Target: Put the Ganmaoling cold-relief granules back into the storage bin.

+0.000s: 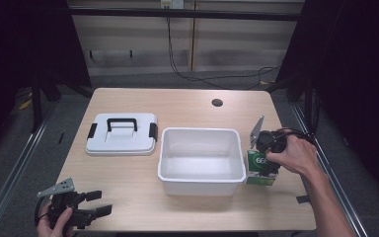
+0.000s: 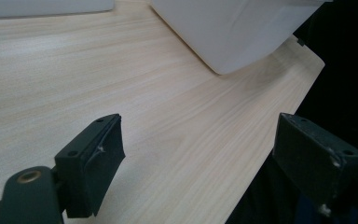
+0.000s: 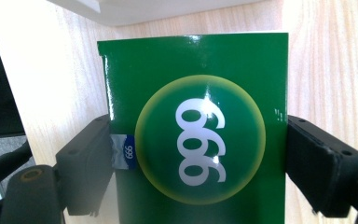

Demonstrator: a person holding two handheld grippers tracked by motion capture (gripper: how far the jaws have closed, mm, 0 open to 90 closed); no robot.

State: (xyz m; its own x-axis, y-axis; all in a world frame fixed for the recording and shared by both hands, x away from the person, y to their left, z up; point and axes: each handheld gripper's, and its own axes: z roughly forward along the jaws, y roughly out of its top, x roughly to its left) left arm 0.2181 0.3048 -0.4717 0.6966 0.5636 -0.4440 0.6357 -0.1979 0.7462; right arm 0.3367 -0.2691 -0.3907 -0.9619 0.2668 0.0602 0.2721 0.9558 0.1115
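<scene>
Table: light wood top (image 1: 187,106), round cable hole (image 1: 217,102) near far edge.
White bin: open rectangular tub (image 1: 201,180) at centre of table, nothing visible inside. Its corner also appears at top of left gripper view (image 2: 233,32).
Lid: white, with black handle and black side clips (image 1: 122,134); lies flat on table just left of bin, apart from it.
Green box: carton (image 1: 260,168) standing on table just beside bin's right wall; green face with pale ring and white "999" print, seen upside down in right gripper view (image 3: 200,140).
Right gripper: held in right hand (image 1: 296,154), at the box (image 1: 266,157). Jaws sit on either side of box, pressed against its two side faces (image 3: 200,154); closed on it to box width.
Left gripper: held in left hand (image 1: 54,228) at near-left corner of table (image 1: 93,203). Jaws spread wide, nothing between them, bare wood below (image 2: 196,154); right-hand jaw hangs past table edge.
</scene>
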